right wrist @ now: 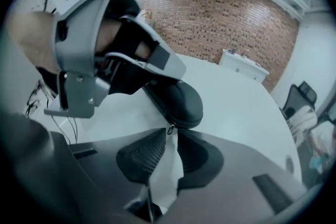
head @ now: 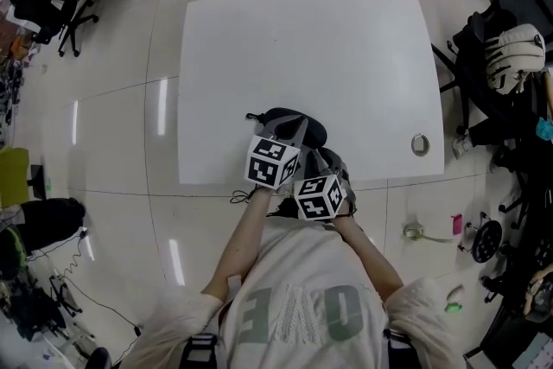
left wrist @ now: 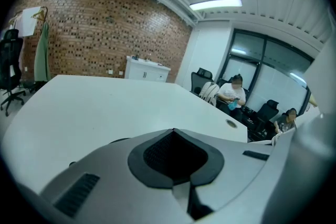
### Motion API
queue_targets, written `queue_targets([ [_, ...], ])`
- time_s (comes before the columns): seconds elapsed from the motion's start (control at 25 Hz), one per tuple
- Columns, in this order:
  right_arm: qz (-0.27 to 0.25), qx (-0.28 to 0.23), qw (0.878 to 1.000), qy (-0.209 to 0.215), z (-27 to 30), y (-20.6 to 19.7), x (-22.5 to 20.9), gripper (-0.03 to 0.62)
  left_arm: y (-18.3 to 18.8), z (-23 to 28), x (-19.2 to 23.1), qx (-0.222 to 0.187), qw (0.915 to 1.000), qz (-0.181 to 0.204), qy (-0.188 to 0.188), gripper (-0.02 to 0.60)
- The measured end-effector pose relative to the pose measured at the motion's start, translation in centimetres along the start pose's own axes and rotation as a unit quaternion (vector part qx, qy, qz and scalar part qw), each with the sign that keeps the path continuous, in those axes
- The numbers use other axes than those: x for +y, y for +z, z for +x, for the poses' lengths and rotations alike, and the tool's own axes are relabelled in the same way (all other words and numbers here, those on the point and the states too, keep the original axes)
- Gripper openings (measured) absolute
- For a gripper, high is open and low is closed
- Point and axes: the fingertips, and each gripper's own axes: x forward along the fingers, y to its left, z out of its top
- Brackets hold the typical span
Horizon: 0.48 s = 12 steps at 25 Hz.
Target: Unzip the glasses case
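Two things could go wrong from here, I think. First, the metal zip pull (right wrist: 169, 129) of the black glasses case (right wrist: 181, 99) is tiny. It stands just at the tips of the right hand-held gripper (right wrist: 169, 141), whose jaws are a little apart and do not pinch it yet. If they close slightly to one side, they will miss it. Second, the case lies at the near edge of the white bench (head: 346, 56), which looks smooth. A pull on the zip could drag the whole case, perhaps off the edge, if it is not held firmly. The left hand-held gripper (left wrist: 175, 136) reaches over the other end of the case with its jaws together, and I cannot tell if anything thin is caught between them. The case is oval and rounded, with a matt, hard-looking shell and a zip seam along its side. The jaw pads are black and ribbed.
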Motion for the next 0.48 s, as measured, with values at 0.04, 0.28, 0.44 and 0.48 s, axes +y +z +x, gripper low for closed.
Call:
queue_targets([
  [0.04,0.030,0.002,1.000,-0.005,0.11,0.05,-0.18,0.049,-0.02,-0.07,0.01,-0.001,1.0000,-0.001,-0.001,0.003],
  [0.28,0.051,-0.002,0.999,0.004,-0.29,-0.12,-0.28,0.000,-0.17,-0.17,-0.23,-0.006,0.9999,0.001,-0.010,0.003],
  [0.44,0.053,0.007,0.998,0.020,-0.68,-0.57,-0.61,-0.002,-0.40,-0.12,-0.33,-0.007,0.9998,0.009,-0.014,0.003],
  [0.48,0.053,0.009,0.998,0.019,-0.74,-0.73,-0.97,-0.002,-0.41,-0.09,-0.36,-0.007,0.9998,0.010,-0.014,0.003],
])
